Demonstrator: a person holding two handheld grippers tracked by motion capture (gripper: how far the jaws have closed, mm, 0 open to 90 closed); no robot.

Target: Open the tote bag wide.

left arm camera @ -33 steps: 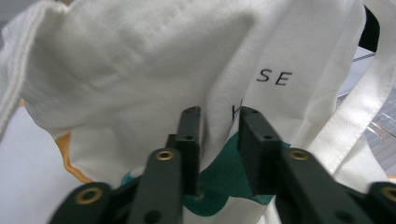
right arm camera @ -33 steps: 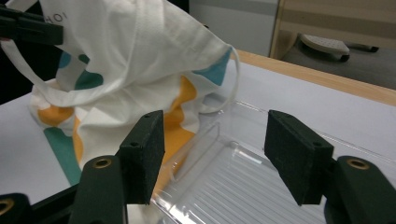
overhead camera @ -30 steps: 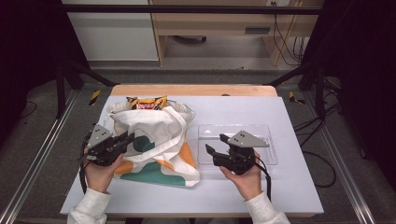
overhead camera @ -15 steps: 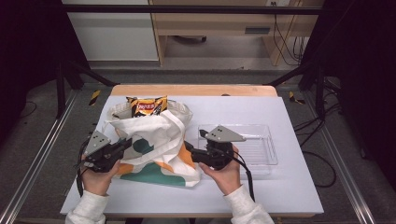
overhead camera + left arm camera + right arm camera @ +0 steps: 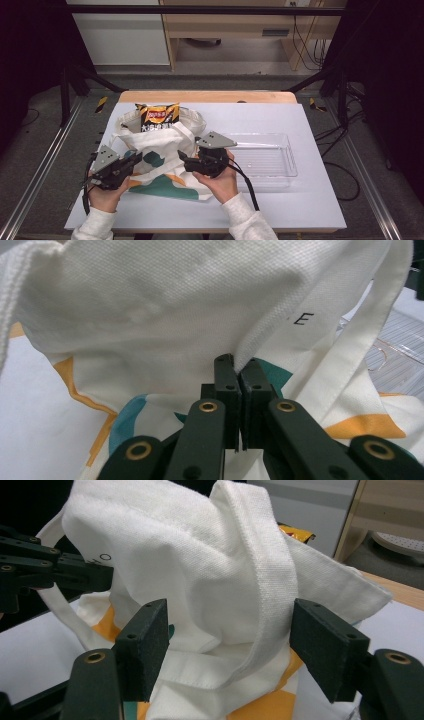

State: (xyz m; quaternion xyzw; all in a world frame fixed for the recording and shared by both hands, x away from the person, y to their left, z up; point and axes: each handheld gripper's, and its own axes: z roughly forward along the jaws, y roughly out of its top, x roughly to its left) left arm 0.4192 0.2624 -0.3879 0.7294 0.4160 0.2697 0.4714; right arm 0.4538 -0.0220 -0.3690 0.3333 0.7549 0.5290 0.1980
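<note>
A white canvas tote bag (image 5: pixel 160 157) with teal and orange patches lay on the white table (image 5: pixel 300 210), its mouth toward the far edge. A chip bag (image 5: pixel 157 116) stood partly inside that mouth, its orange-and-black top protruding. A clear plastic tray (image 5: pixel 272 160) rested on the table just beside the tote, on its right.

The left gripper (image 5: pixel 131 161) was positioned at the near left corner of the tote. In the left gripper view, its jaws were pressed together with a fold of the white fabric (image 5: pixel 200 315) pinched between the tips, and the fabric rose in a tent above them. A tote strap (image 5: pixel 360 340) hung down at the right of that view.

The right gripper (image 5: pixel 184 160) was positioned over the middle of the tote, between the tray and the left gripper. In the right gripper view, its jaws stood wide apart, with a raised fold of fabric and a strap (image 5: pixel 270 580) between them. Contact between either pad and the cloth could not be determined. The left gripper (image 5: pixel 102 577) showed at the left of that view, gripping the fabric.
</note>
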